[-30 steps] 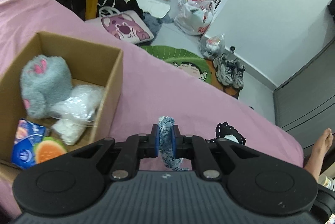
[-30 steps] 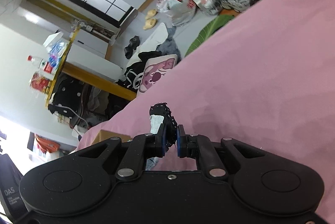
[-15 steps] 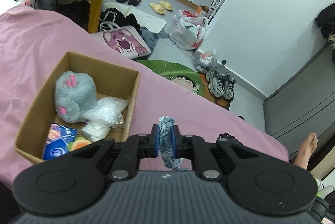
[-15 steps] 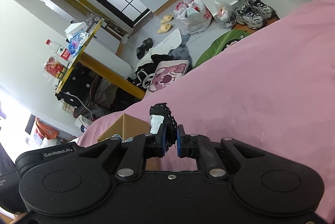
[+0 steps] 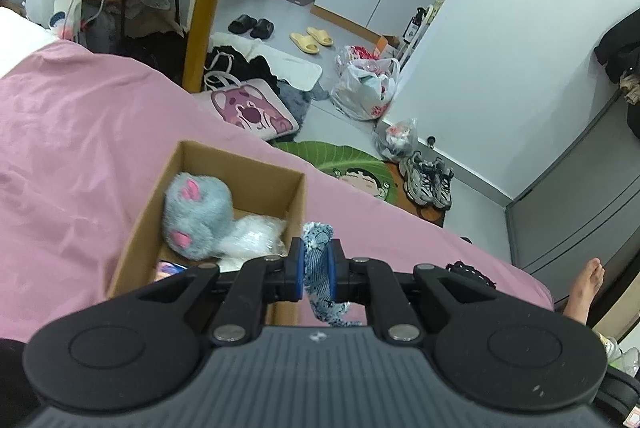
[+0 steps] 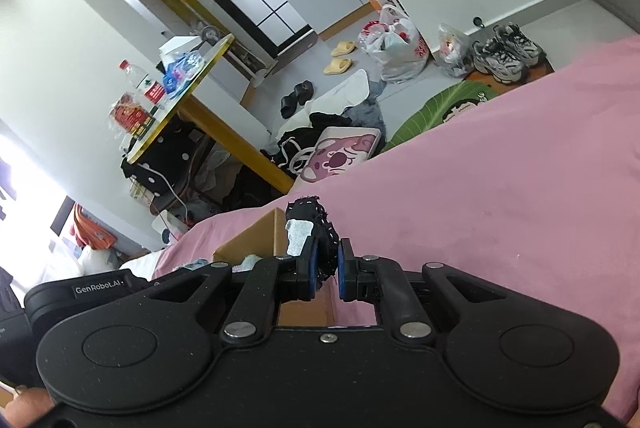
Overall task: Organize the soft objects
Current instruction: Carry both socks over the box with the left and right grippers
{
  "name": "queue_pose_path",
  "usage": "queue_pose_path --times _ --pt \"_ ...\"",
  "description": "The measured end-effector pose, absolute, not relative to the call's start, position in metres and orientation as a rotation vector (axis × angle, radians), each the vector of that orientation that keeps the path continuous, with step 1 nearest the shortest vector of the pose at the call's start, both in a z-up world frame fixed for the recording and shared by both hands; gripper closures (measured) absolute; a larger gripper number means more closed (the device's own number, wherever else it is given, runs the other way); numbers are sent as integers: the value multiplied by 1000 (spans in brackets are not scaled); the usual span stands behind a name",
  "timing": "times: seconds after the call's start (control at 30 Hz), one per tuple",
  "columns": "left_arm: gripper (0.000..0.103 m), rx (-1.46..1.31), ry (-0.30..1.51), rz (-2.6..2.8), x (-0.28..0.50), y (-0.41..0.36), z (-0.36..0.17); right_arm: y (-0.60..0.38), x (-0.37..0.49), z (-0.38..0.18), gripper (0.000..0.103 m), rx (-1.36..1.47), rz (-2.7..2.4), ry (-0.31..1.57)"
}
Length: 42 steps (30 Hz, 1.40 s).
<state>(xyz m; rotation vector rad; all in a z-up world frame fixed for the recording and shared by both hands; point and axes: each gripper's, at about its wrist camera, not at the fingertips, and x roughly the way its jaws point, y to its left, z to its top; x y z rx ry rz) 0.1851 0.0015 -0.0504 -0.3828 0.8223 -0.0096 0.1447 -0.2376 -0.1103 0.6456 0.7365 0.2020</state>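
Cloth upright, long axis vertical, clamped in left tongs by box, right tongs clamped on black fabric

Left gripper pinches a blue-white, perhaps knitted, cloth beside the cardboard box.

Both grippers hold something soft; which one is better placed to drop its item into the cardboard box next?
Left, probably. The left gripper, shut on the blue patterned cloth, sits beside the cardboard box rim; the right gripper holds the black fabric piece farther away.
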Motion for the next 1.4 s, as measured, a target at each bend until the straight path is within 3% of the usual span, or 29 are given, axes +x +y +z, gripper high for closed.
queue_pose_path --times 1.07,1.2,1.3,1.4 --pt "92 -439 837 100 187 101 -67 -134 160 -114 92 483 311 820" --pt "92 -445 855 104 191 108 -74 -122 164 -119 88 461 310 836" --pt "92 -451 872 103 195 110 -80 -119 166 -119 73 460 304 847" --pt "92 -456 886 98 199 110 -85 -120 167 -119 73 465 296 853"
